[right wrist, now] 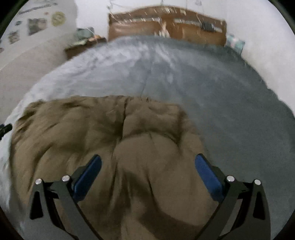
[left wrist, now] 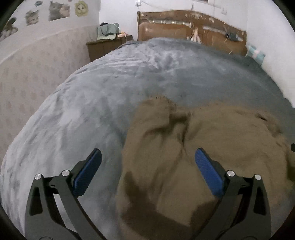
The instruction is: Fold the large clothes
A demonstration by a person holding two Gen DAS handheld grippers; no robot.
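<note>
Bedroom setting is recorded: a grey-blue bedspread [left wrist: 114, 88] covers a wide bed, backed by a brown headboard [left wrist: 184, 27], with a nightstand [left wrist: 105, 47] at the far left corner and cat stickers [left wrist: 57, 10] on the wall. A large brown garment [left wrist: 193, 151] is spread on the near part of the bedspread, rumpled, with a central crease seen in the right wrist view [right wrist: 123, 129]. The left gripper [left wrist: 148, 162] is held spread above the garment's left edge, nothing pinched; the right gripper [right wrist: 148, 167] is likewise spread over its right portion, empty. No tidy fold is evident; edges lie uneven. Folding is judged barely begun, with grasping, flattening and all folds remaining.
</note>
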